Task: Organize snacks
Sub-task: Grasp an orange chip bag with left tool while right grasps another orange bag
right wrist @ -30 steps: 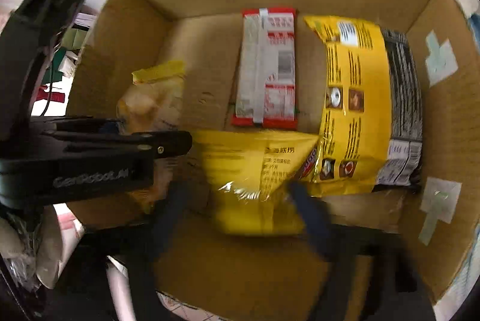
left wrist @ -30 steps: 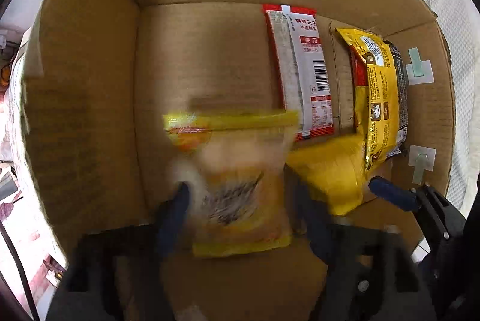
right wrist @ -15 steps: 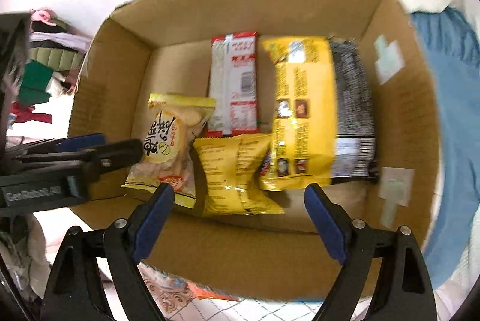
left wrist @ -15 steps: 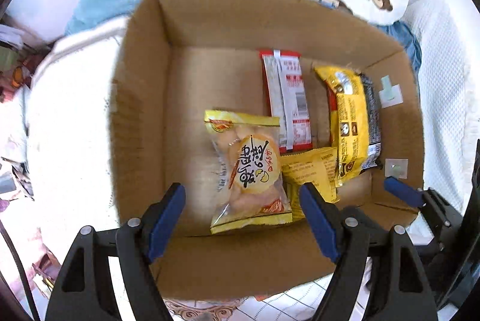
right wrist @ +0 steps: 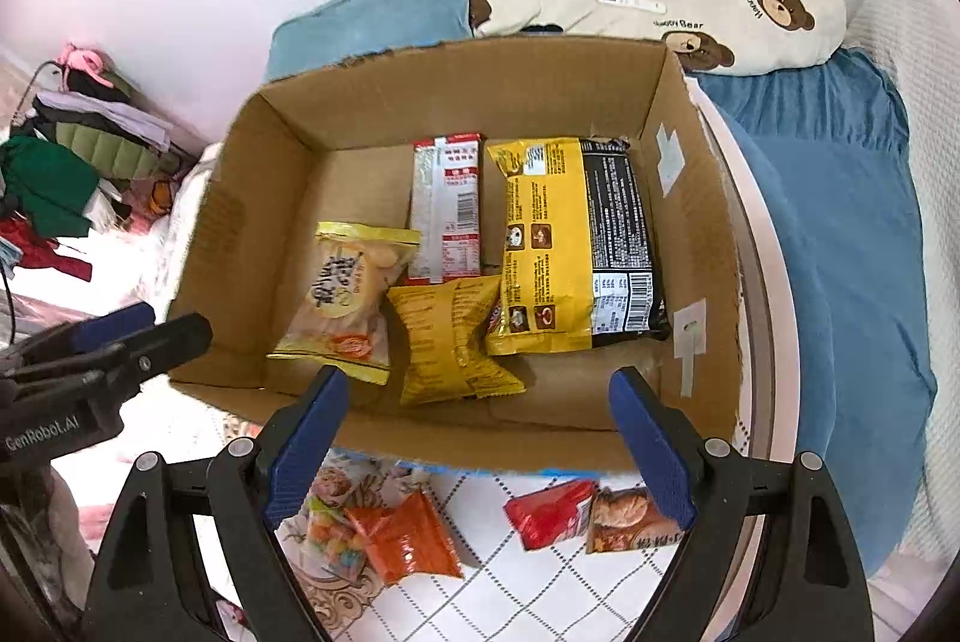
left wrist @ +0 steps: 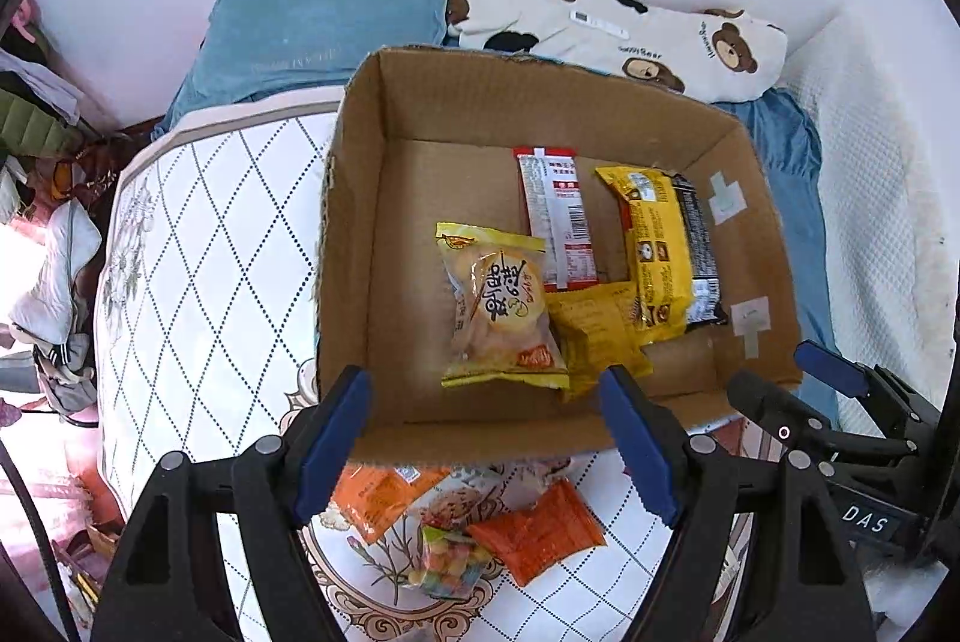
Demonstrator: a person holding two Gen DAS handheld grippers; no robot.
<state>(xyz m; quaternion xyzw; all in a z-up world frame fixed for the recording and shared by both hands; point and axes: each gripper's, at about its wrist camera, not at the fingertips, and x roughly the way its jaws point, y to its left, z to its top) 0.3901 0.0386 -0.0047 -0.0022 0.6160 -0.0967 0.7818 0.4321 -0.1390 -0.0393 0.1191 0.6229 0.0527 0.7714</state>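
Both my left gripper (left wrist: 483, 441) and right gripper (right wrist: 477, 441) hang empty with jaws spread above the cardboard box (right wrist: 420, 432), where four snack packets already lie flat. Next I should drop toward the loose snacks on the quilted bed (right wrist: 540, 600): the crinkly orange packet (right wrist: 402, 534) and glossy red packet (right wrist: 549, 513), pinching each slippery film pouch across its flat middle.

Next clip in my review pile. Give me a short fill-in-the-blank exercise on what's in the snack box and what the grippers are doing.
1. The snacks already packed lie inside a ____ box.
2. The red-and-white packet lies between the rice cracker bag and the big ____-and-black noodle pack.
3. The left hand-held gripper and the right hand-held gripper both hold ____.
4. The orange packet lies ____ the box.

Missing words: cardboard; yellow; nothing; outside
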